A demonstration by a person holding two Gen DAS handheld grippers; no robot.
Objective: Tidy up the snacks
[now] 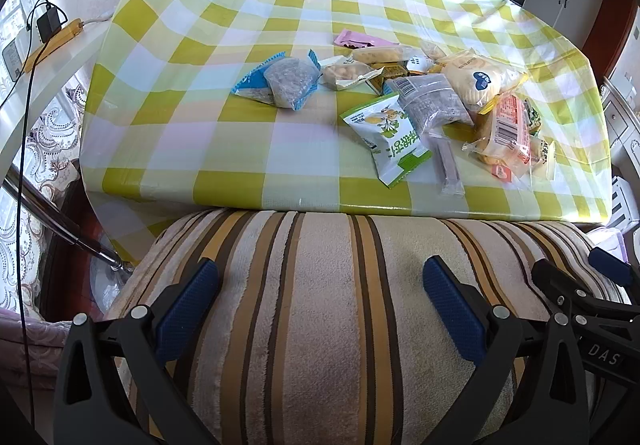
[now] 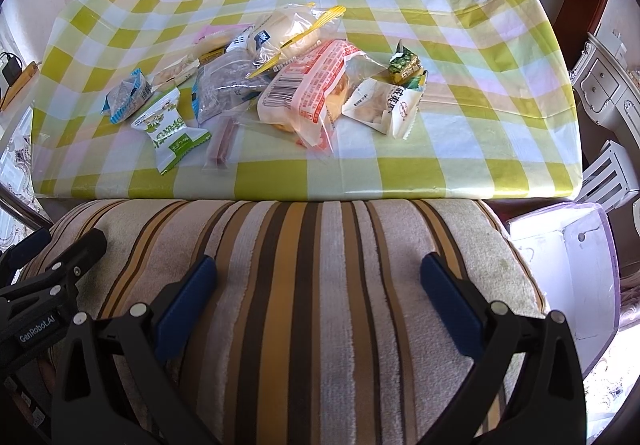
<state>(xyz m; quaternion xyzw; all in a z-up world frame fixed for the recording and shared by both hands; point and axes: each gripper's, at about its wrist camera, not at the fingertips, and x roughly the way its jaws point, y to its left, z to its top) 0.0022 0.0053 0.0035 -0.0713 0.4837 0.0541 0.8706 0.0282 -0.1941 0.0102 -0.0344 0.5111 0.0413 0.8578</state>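
Note:
A pile of wrapped snacks (image 1: 432, 93) lies on a table with a yellow-and-white checked cloth (image 1: 240, 149). It includes a blue-edged packet (image 1: 286, 83), a green-and-white packet (image 1: 390, 133), a red-printed bread bag (image 2: 312, 89) and a small green sweet (image 2: 404, 63). The pile also shows in the right wrist view (image 2: 280, 85). My left gripper (image 1: 320, 305) is open and empty above a striped cushion (image 1: 320, 325), short of the table. My right gripper (image 2: 318, 303) is open and empty above the same cushion (image 2: 320, 305).
A clear lidded plastic box (image 2: 576, 273) stands to the right of the cushion. A metal pole (image 1: 60, 221) slants down at the left beside the table. A power strip and cable (image 1: 52, 37) lie at the far left. White cabinets (image 2: 608, 93) stand at the right.

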